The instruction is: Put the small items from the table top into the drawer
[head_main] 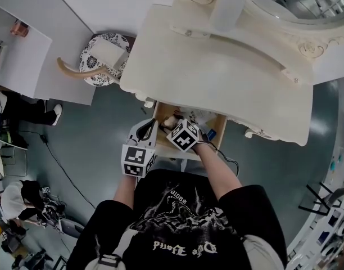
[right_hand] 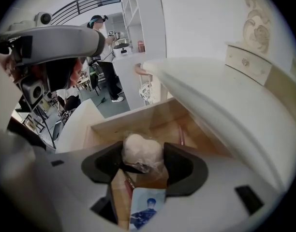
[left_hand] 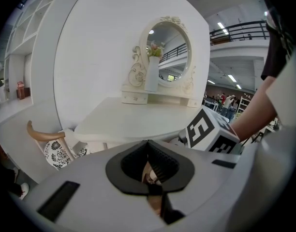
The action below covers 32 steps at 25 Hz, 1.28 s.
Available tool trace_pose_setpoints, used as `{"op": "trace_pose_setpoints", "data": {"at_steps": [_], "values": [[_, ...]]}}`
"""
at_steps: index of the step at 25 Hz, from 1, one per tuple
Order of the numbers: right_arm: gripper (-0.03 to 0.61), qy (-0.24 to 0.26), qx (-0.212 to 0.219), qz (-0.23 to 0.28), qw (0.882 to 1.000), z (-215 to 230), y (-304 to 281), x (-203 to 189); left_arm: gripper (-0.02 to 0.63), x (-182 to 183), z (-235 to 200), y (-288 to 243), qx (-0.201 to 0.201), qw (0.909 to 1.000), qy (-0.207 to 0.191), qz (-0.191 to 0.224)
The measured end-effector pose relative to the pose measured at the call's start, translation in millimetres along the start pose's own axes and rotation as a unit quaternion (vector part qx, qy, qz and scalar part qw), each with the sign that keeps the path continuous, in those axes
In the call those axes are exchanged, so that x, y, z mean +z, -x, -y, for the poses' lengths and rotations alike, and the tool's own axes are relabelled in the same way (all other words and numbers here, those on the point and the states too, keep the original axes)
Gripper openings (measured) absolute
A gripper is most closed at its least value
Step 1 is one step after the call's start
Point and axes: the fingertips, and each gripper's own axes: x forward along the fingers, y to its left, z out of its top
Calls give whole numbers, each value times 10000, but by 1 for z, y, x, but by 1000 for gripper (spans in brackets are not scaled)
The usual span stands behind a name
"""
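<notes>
Right gripper [right_hand: 144, 162] is tipped down into the open drawer [right_hand: 114, 124] under the white dressing table [head_main: 217, 66]. Its claw stands wide, with a pale round puff in clear wrap [right_hand: 142, 151] filling the gap. Both pads look to be touching the puff, so it reads as held. The puff sits over the wooden drawer floor, near the front. Below it in the drawer lies 1 blue-and-white card [right_hand: 145, 211]. A thin reddish stick [right_hand: 182, 135] lies further back, and I can't tell what it is.

Left gripper [left_hand: 148, 144] is just beside the right one at the drawer front, on its left in the head view. Its claw is narrow, the ribbed pads meet at the tips, and nothing is gripped. A sliver of tan shows through the gap behind them.

In the left gripper view the right gripper's marker cube [left_hand: 208, 134] sits close by on the right. The table top looks bare apart from the oval mirror [left_hand: 167, 52] and a white vase [left_hand: 152, 74] at the back. A chair with a black-and-white patterned seat [head_main: 104, 58] stands by the table's left end.
</notes>
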Motion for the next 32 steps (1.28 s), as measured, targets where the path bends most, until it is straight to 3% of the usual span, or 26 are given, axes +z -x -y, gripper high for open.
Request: {"op": "trace_pose_setpoints", "data": {"at_steps": [21,24,27,32], "values": [[287,-431,22,-333,9985,2,-18,-15,15,-2,-9,-7,-125,9999,-28,-96],[307,-572,87,-257,9980,2,-15,-12,15,-4,-9,-7,-113,9999,-23,-93],[310,-1128,171,-4,9935,4,-6,-8,15,-4,-9,-7,-108,9999,-28,-103],[311,-1241,107,385,9915,9,20,3,15,6,-9,-7,-113,9999,-69,3]]}}
